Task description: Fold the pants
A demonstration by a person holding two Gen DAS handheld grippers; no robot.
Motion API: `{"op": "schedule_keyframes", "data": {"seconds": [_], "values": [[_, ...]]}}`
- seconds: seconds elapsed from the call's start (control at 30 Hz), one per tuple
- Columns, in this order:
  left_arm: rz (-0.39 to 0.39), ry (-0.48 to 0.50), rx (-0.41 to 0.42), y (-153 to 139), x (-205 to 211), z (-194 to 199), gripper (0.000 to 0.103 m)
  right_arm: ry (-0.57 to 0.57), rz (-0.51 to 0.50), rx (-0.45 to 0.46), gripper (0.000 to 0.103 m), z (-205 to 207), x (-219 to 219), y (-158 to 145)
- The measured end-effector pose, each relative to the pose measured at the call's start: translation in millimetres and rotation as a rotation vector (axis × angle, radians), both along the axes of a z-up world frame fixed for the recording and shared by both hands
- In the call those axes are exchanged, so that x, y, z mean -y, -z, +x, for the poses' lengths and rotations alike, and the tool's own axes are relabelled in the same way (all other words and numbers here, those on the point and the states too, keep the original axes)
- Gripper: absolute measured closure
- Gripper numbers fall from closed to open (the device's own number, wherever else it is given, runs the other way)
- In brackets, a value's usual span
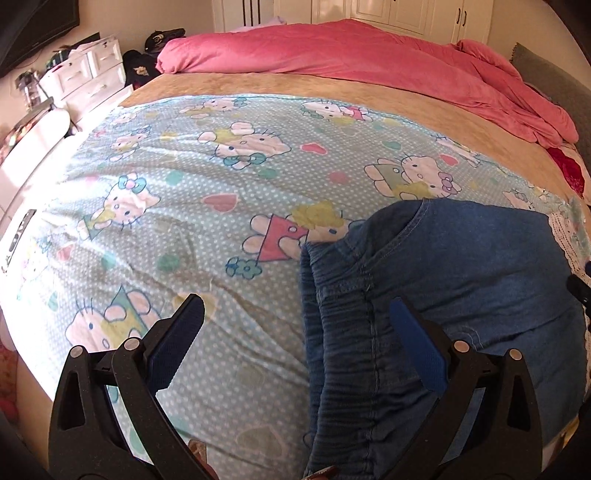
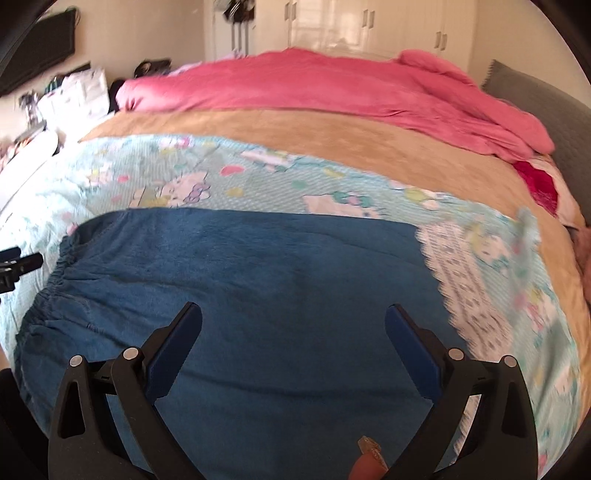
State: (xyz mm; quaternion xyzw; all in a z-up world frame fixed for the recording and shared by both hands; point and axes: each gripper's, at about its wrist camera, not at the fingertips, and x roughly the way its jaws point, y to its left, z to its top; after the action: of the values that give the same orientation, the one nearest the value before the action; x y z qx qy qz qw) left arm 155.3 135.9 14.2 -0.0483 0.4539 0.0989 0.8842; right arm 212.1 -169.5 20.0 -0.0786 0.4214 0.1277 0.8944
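Note:
Blue denim pants (image 1: 461,266) lie folded on a light-blue cartoon-cat sheet (image 1: 192,192) on the bed. Their gathered elastic waistband (image 1: 325,332) runs down the middle of the left wrist view. My left gripper (image 1: 297,314) is open, just above the waistband edge, with one finger over the sheet and one over the denim. In the right wrist view the pants (image 2: 277,280) fill the lower middle, waistband (image 2: 55,280) at the left. My right gripper (image 2: 293,317) is open above the denim and holds nothing. The left gripper's tip (image 2: 18,262) shows at the left edge.
A pink duvet (image 1: 351,48) is bunched along the far side of the bed, over a tan blanket (image 1: 295,86). White drawers (image 1: 88,74) stand at the far left. A grey headboard (image 2: 535,99) is at the right. White wardrobes (image 2: 369,26) line the back wall.

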Motion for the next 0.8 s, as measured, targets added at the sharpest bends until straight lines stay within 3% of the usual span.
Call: {"op": "schedule_keyframes", "data": {"seconds": [0.27, 0.8], "values": [[-0.032, 0.053, -0.024, 9.4, -1.8, 31.3, 0.008, -0.109, -0.045, -0.02, 0.004, 37.4, -47.0, 10.1], [0.002, 0.166, -0.005, 31.5, 4.6, 61.8, 0.008, -0.287, -0.104, -0.019, 0.004, 79.1, -111.4, 16.4]]}}
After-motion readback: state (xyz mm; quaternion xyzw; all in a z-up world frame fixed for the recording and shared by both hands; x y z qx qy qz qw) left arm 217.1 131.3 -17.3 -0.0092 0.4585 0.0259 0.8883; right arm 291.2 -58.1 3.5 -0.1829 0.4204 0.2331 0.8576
